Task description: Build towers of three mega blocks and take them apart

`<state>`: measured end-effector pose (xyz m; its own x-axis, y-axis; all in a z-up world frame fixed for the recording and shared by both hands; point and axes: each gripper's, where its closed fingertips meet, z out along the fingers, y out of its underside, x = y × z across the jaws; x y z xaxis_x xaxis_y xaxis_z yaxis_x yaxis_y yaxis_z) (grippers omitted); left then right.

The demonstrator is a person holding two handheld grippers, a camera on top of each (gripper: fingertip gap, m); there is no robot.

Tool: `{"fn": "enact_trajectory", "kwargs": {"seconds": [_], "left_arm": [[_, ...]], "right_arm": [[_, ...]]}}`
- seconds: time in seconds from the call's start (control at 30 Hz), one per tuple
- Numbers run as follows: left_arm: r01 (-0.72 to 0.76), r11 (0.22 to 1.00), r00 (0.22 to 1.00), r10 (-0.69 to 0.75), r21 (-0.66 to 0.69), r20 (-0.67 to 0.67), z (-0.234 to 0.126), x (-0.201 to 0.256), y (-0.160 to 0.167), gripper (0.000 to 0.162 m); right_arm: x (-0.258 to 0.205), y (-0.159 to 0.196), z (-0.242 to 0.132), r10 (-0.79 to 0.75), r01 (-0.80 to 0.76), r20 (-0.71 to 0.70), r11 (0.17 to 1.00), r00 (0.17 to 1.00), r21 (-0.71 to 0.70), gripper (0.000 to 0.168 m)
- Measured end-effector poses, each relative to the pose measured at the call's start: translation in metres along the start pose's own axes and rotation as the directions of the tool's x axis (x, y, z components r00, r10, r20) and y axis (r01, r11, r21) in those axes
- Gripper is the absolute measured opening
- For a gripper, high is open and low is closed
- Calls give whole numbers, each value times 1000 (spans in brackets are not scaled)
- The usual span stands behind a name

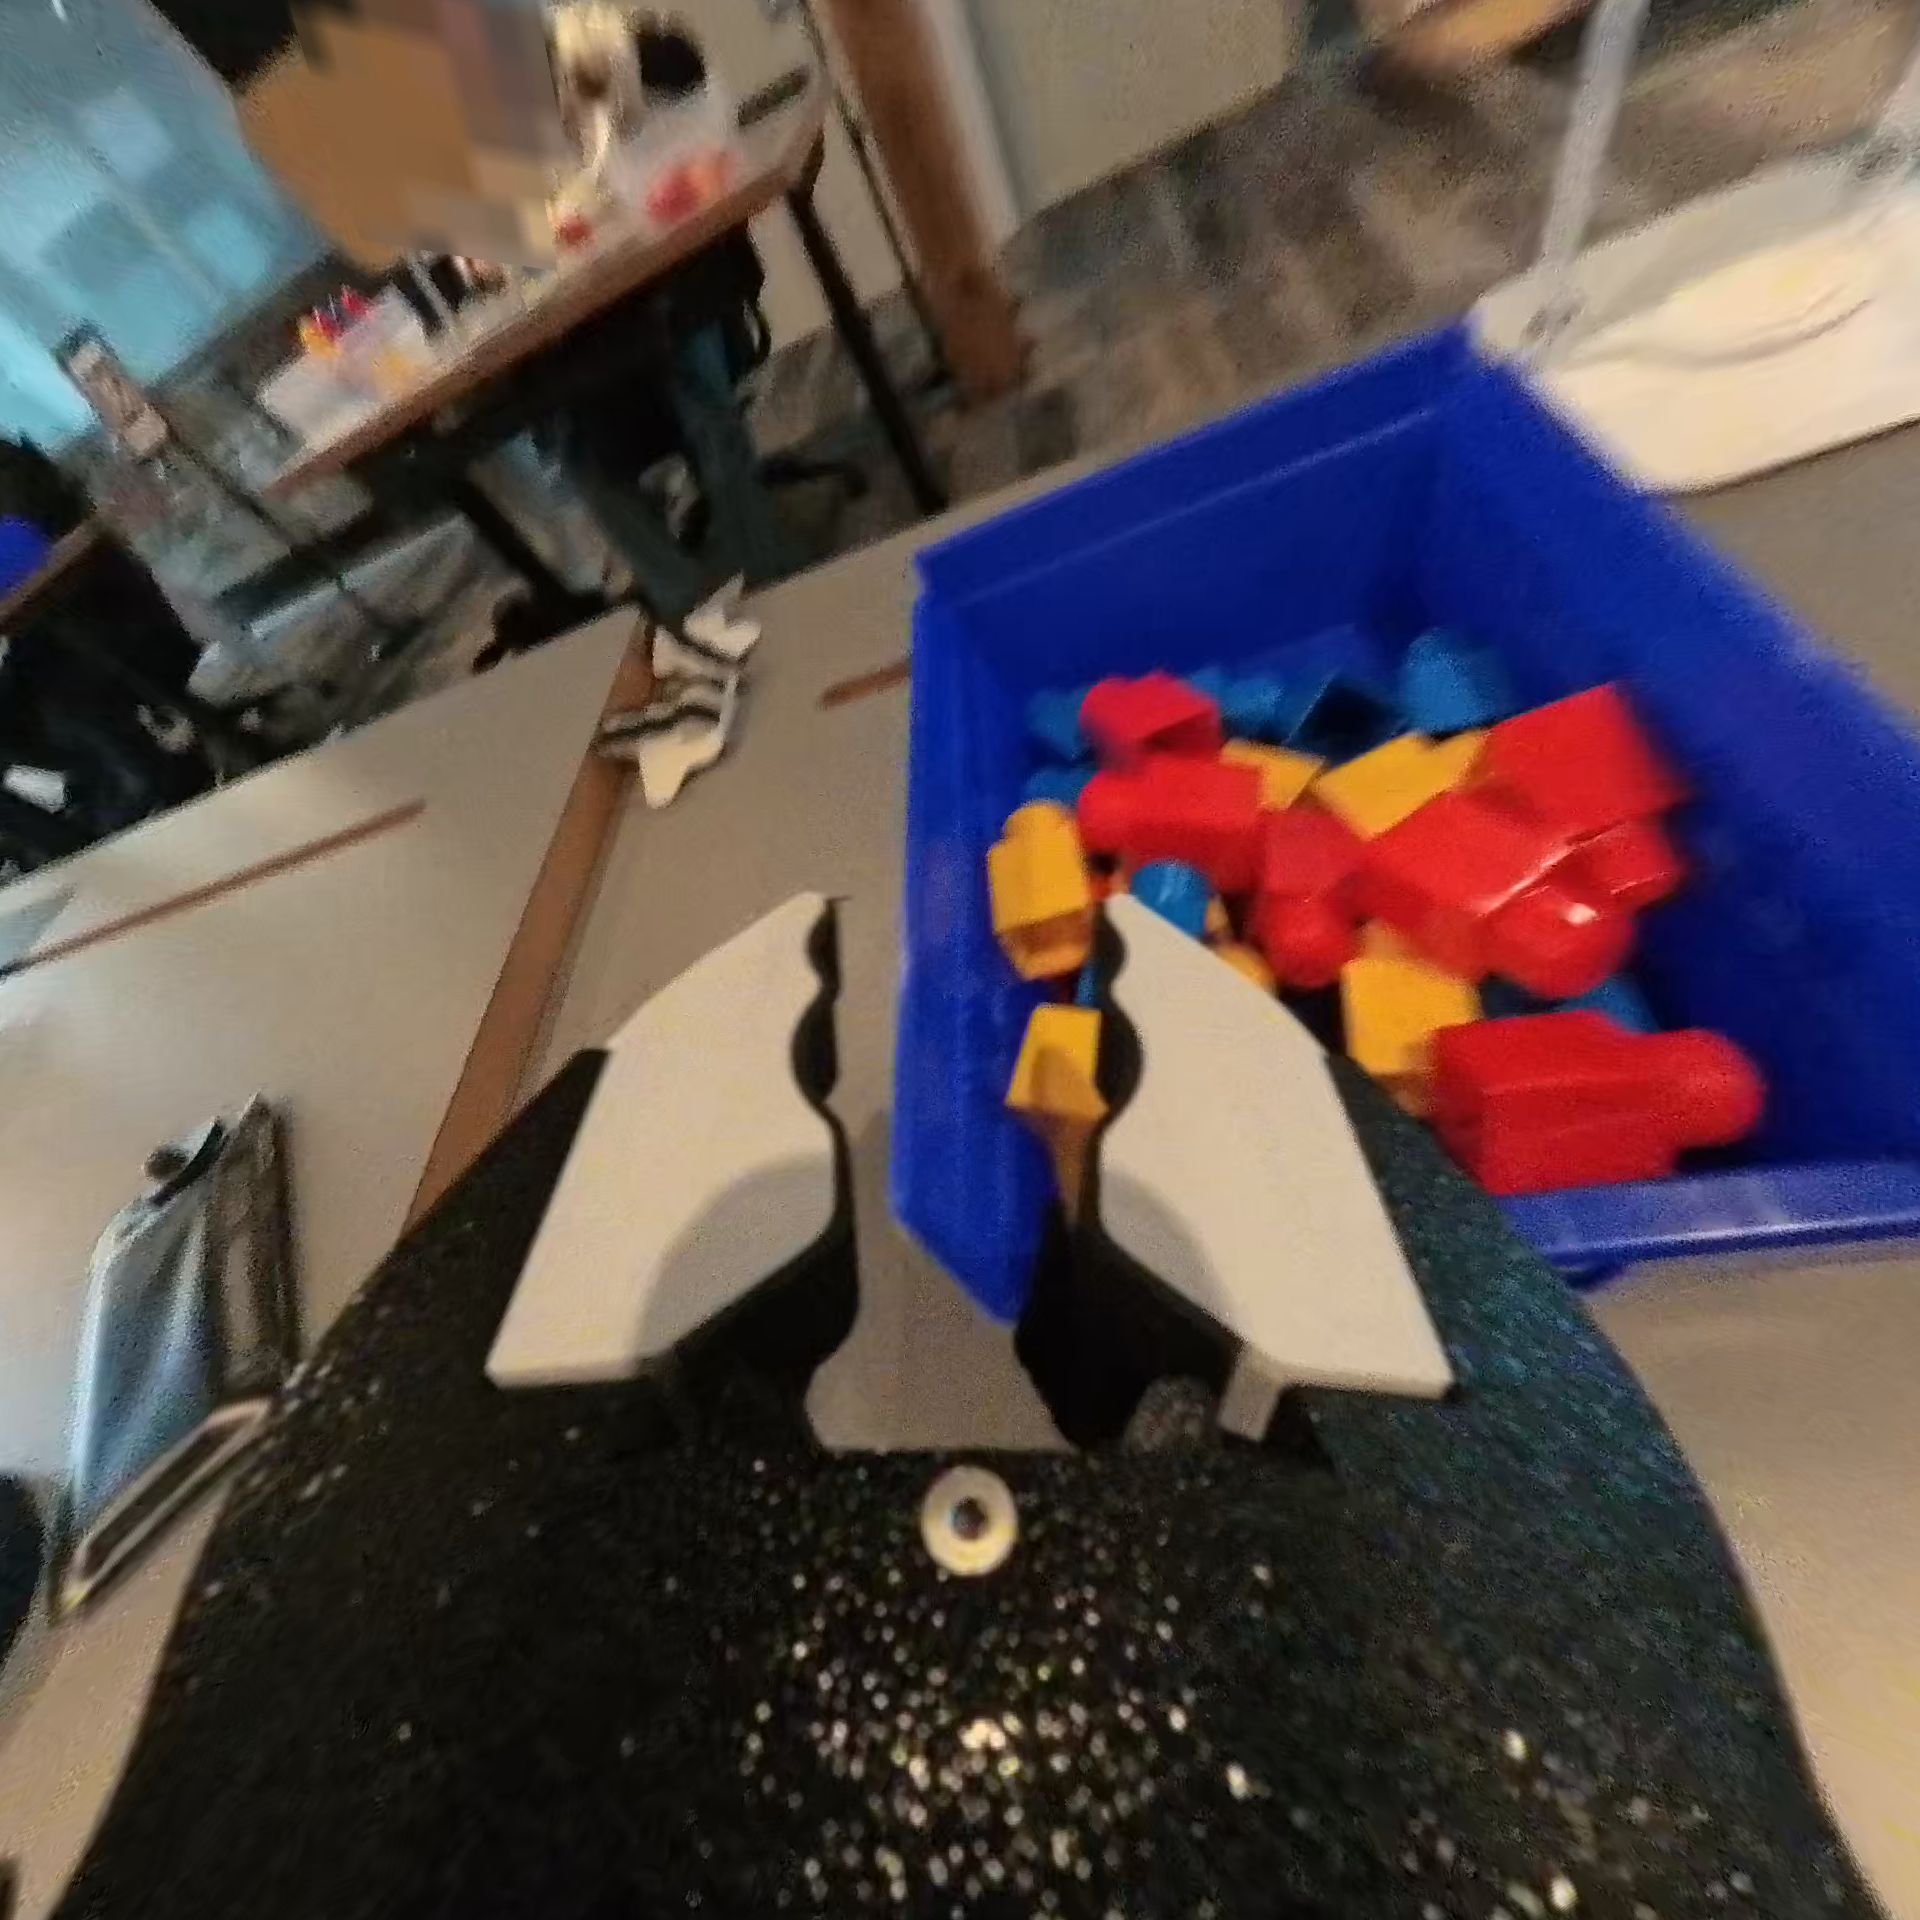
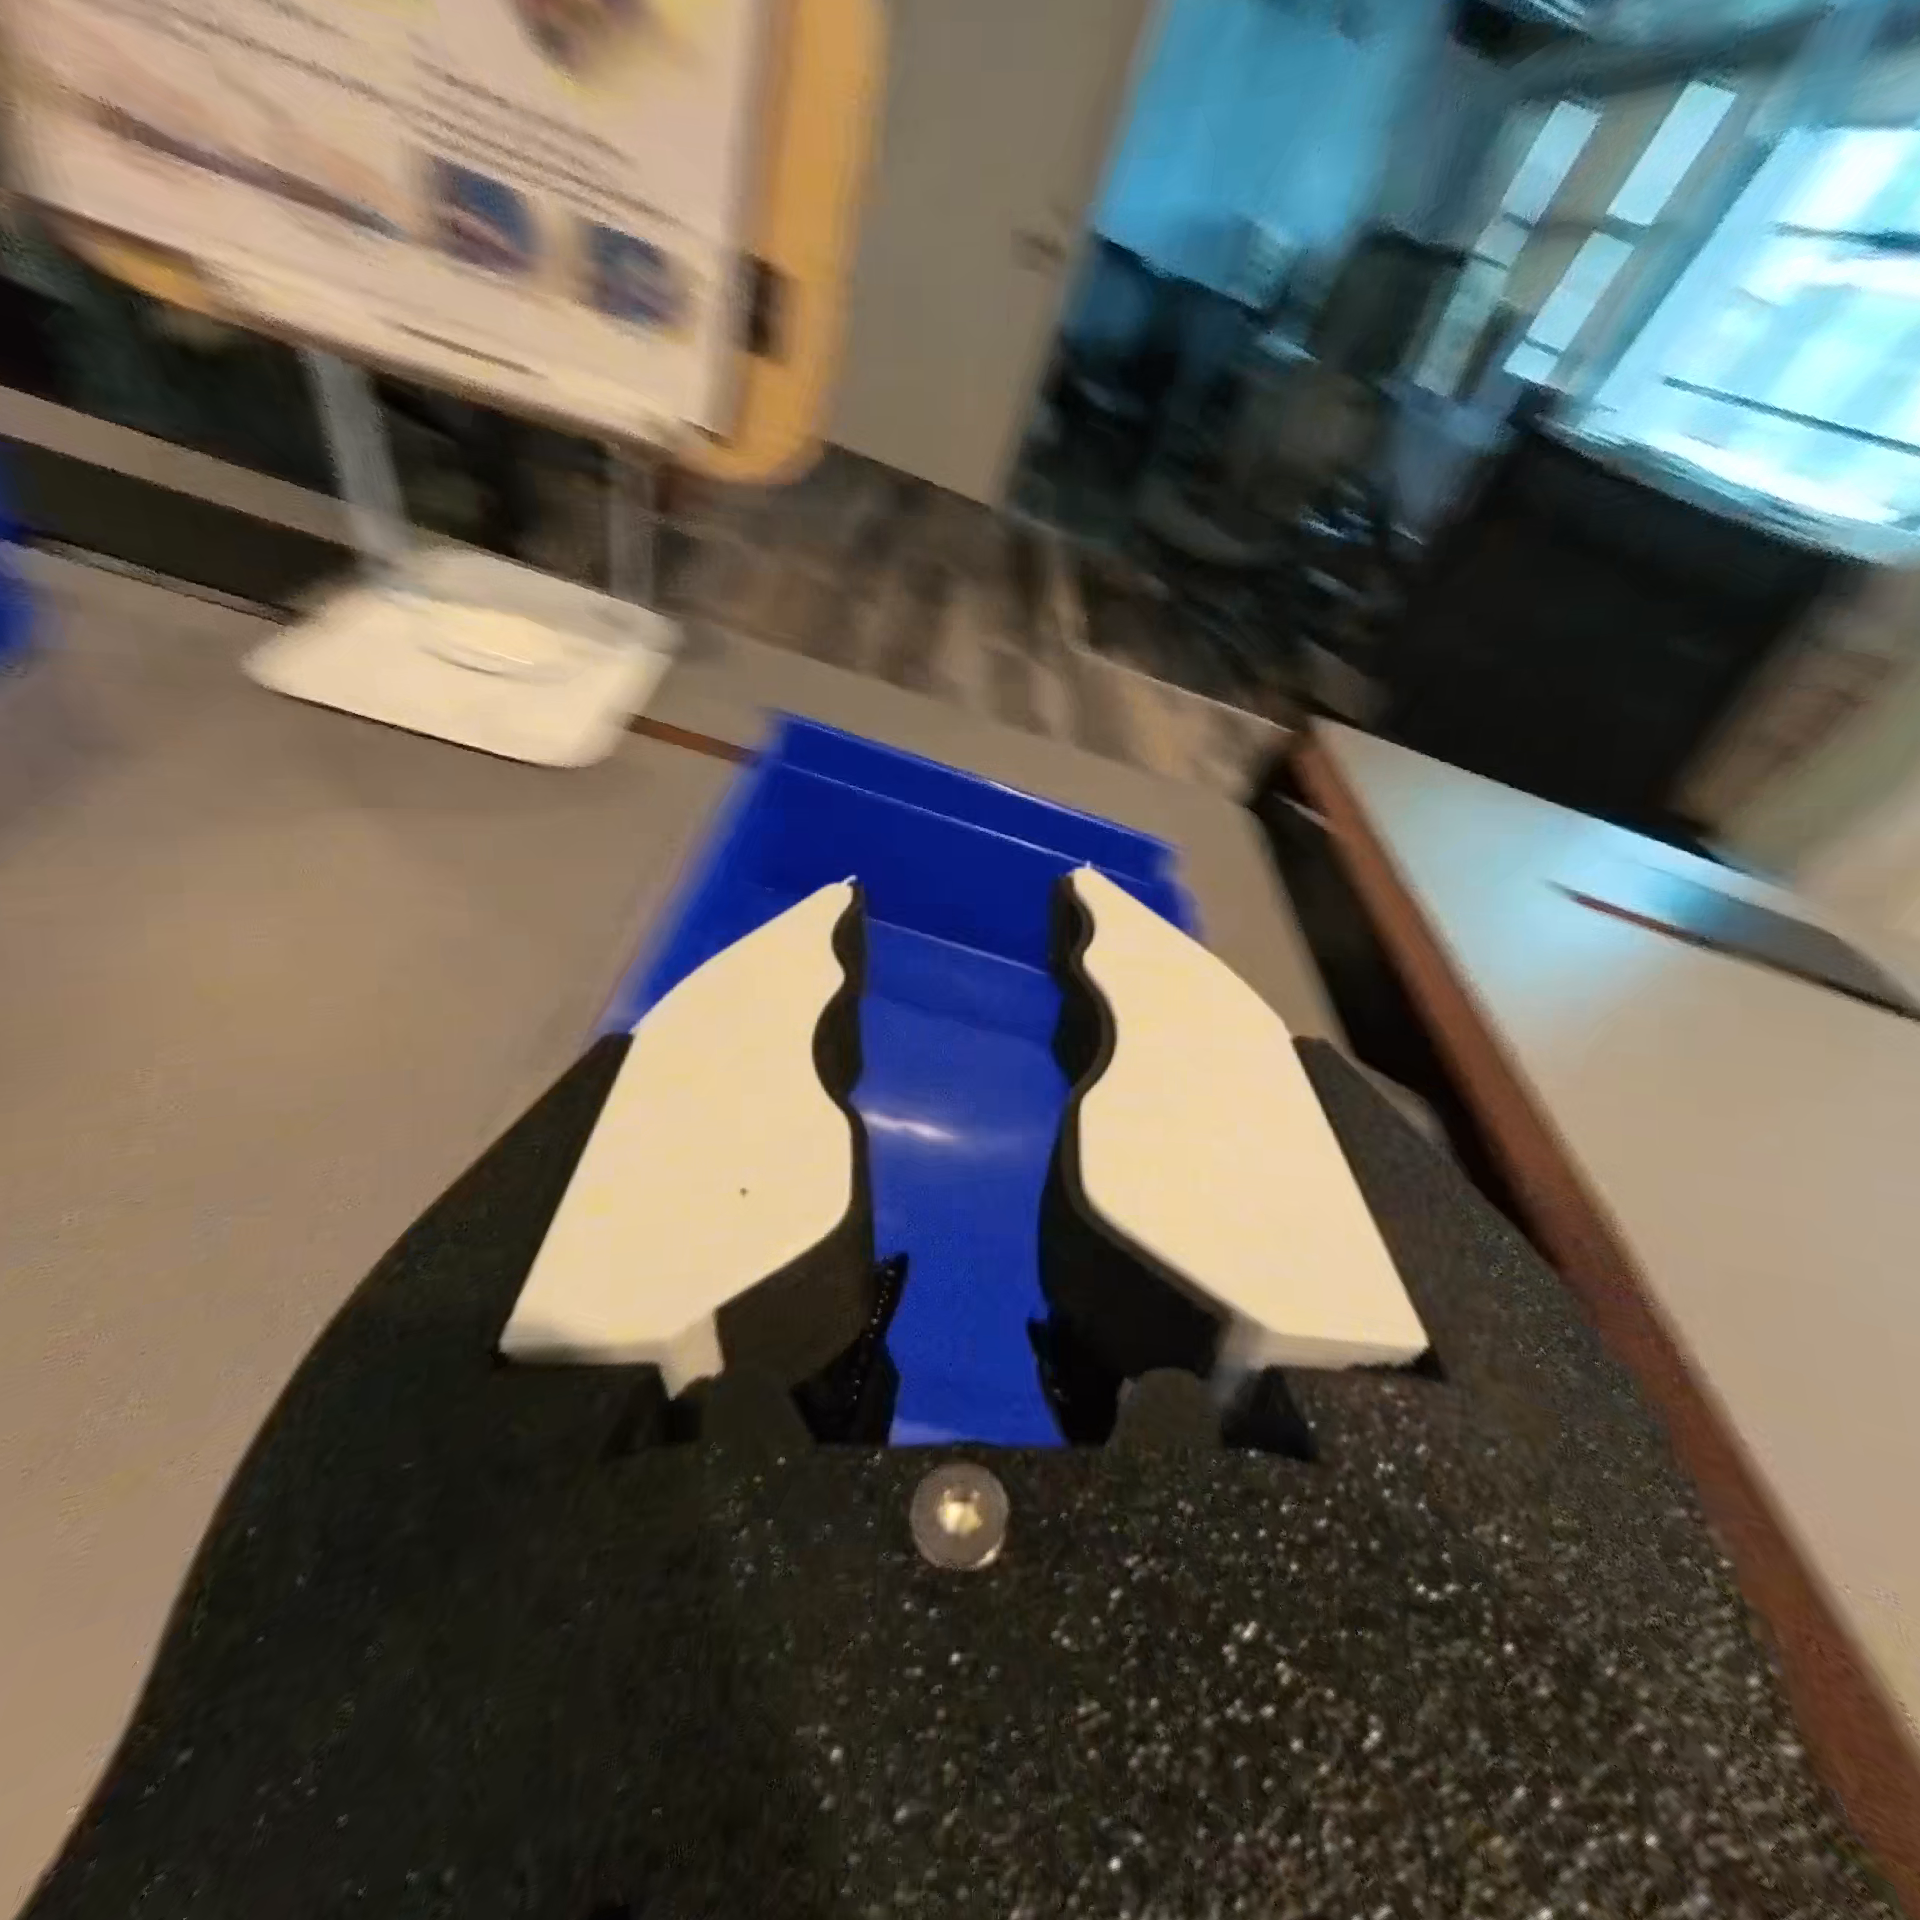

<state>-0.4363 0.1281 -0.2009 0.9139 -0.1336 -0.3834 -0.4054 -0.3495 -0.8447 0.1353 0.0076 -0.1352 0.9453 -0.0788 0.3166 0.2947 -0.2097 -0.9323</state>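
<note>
A blue bin (image 1: 1299, 540) stands on the grey table and holds a heap of red blocks (image 1: 1455, 862), yellow blocks (image 1: 1039, 894) and blue blocks (image 1: 1444, 675). My left gripper (image 1: 966, 914) is open and empty, above the bin's near left corner. One yellow block shows through the gap between its jaws. My right gripper (image 2: 961, 883) is open and empty. The blue bin (image 2: 966, 831) lies just ahead of it and under it, and its smooth wall fills the gap between the fingers. No blocks show in the right wrist view.
A black-and-white striped cloth (image 1: 691, 707) lies left of the bin by the brown table seam (image 1: 540, 883). A silver pouch (image 1: 177, 1299) lies at the near left. A white stand base (image 2: 468, 665) sits beyond the bin, under a poster board (image 2: 416, 187). My right fingertips sit around 60 cm from my left ones.
</note>
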Motion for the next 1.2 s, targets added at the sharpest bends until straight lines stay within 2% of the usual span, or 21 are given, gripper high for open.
{"fn": "enact_trajectory", "kwargs": {"seconds": [0.07, 0.13, 0.23, 0.33, 0.43, 0.6, 0.77, 0.93, 1.2], "left_arm": [[14, 997, 1000, -17, -82, -25, 16, -5, 16, 61], [10, 988, 1000, -13, -153, -21, 26, -10, 29, 62], [-2, 961, 999, -7, -275, -31, 36, -11, 48, 52], [-7, 921, 999, -11, -389, -44, 41, -10, 68, 34], [5, 917, 994, -47, -399, -96, 42, -5, 70, 17], [45, 924, 980, -114, -381, -161, 34, -7, 74, 10], [43, 933, 987, -96, -357, -132, 14, -29, 92, 10], [42, 932, 986, -96, -361, -135, -4, -63, 115, 10], [33, 905, 995, -68, -425, -68, -33, -129, 158, 14]], "right_arm": [[-58, -13, 5, 1, -12, 184, 998, 983, 58, 33], [-104, -17, 15, -13, -17, 295, 995, 955, 100, 31], [-161, -14, 38, -3, -50, 399, 991, 917, 123, 28], [-219, -21, 48, 87, -179, 523, 975, 848, 129, 26], [-256, -22, 58, 26, -148, 503, 968, 864, 204, 21], [-283, -4, 65, -40, -96, 456, 957, 889, 272, 9], [-287, 12, 66, -60, -79, 454, 957, 889, 281, 7], [-289, 15, 68, -35, -104, 468, 958, 883, 269, 7], [-296, 15, 66, -79, -74, 469, 951, 880, 300, 6]]}}
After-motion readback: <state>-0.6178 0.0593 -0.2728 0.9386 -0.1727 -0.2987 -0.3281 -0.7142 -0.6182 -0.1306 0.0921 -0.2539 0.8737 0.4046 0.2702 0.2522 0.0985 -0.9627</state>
